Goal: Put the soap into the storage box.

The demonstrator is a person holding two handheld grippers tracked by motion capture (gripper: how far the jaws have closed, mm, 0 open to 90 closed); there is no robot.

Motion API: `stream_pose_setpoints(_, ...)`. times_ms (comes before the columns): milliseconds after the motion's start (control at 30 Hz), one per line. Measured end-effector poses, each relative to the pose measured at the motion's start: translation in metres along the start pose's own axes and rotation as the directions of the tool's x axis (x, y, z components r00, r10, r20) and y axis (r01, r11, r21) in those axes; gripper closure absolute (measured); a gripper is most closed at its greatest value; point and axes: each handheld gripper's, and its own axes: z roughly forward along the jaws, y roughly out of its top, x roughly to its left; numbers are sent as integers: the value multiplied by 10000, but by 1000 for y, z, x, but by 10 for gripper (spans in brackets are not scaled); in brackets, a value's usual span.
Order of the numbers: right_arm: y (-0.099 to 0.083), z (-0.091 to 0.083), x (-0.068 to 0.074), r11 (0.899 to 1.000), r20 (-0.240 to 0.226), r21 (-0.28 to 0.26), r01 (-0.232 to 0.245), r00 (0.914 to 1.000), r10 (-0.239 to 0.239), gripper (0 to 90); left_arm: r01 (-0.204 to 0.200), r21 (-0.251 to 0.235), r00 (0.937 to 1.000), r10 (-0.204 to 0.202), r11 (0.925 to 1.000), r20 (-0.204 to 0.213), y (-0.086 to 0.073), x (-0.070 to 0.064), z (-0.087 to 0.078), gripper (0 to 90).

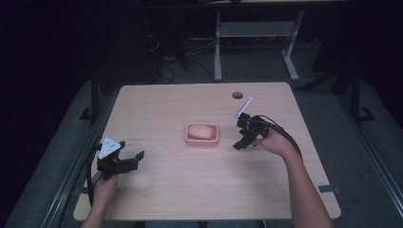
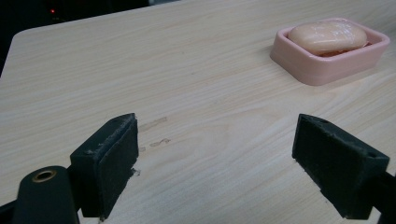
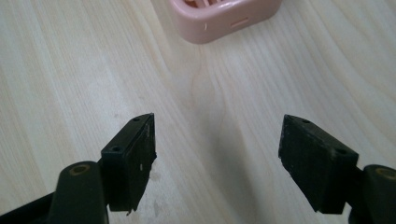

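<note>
A bar of soap (image 1: 200, 131) in its pink soap dish (image 1: 202, 142) sits at frame centre, long axis left-right, nearer the empty, wide-open right gripper (image 1: 243, 137) than the equally spread left gripper (image 1: 127, 160) at lower left.

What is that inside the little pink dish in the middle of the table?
A peach-coloured bar of soap lies inside the pink soap dish. The floor of the dish under the bar is mostly covered, so anything beneath cannot be seen.

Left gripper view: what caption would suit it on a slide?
Open left gripper above the wooden table, with a soap bar in its pink dish beyond.
</note>
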Motion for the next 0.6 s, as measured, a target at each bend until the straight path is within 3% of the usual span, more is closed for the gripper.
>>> stream_pose_setpoints(200,-9,0,2,9997,-98,111,-203,9997,204,263,-3,28,10000,3,10000,-3,0,0,0,142)
stream_pose_setpoints(300,-13,-2,4,9996,-55,-183,-224,9997,223,264,15,32,10000,-15,10000,4,0,-1,0,142)
stream_pose_setpoints(600,-26,-4,9,9990,-9,-387,-241,9997,241,264,-14,56,10000,14,10000,19,0,-1,0,142)
